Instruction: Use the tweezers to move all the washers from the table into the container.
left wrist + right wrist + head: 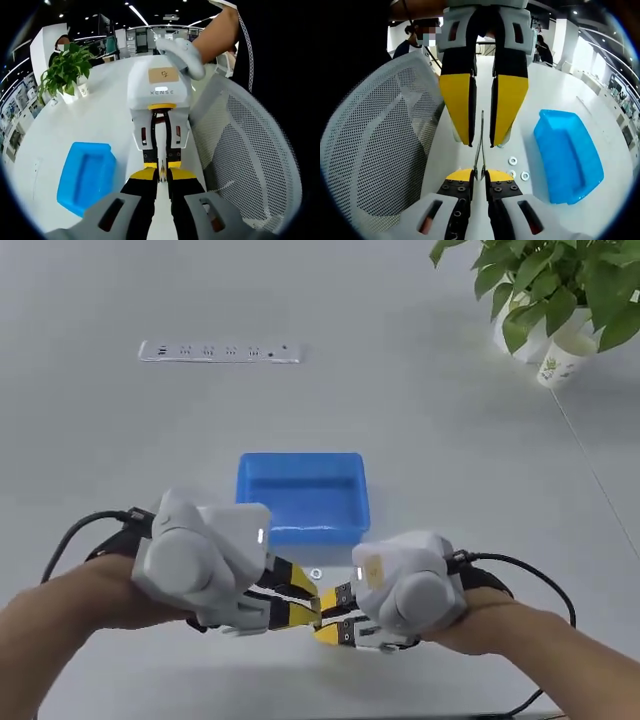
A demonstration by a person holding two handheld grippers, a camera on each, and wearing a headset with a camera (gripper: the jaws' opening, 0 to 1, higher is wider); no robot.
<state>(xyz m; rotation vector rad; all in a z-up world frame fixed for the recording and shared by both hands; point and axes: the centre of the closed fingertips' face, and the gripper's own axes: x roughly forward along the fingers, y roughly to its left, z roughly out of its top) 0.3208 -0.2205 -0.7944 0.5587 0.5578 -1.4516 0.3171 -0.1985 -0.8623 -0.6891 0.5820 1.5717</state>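
Head view: the left gripper (300,602) and right gripper (328,618) meet nose to nose low over the table (450,440). One washer (316,574) lies just above their tips. Just beyond it sits the blue container (300,495), and I see nothing in it.

Left gripper view: the tweezers (161,171) run between this gripper's yellow jaws and the right gripper's. The left jaws are only a slit apart.

Right gripper view: its jaws are pinched nearly closed on the tweezers. The left jaws straddle the far end with a gap on each side. More washers (512,160) lie between the grippers and the container. This looks like setting the grip, with no pickup begun. Next it needs a firm hold, then the tips aimed down at a washer.
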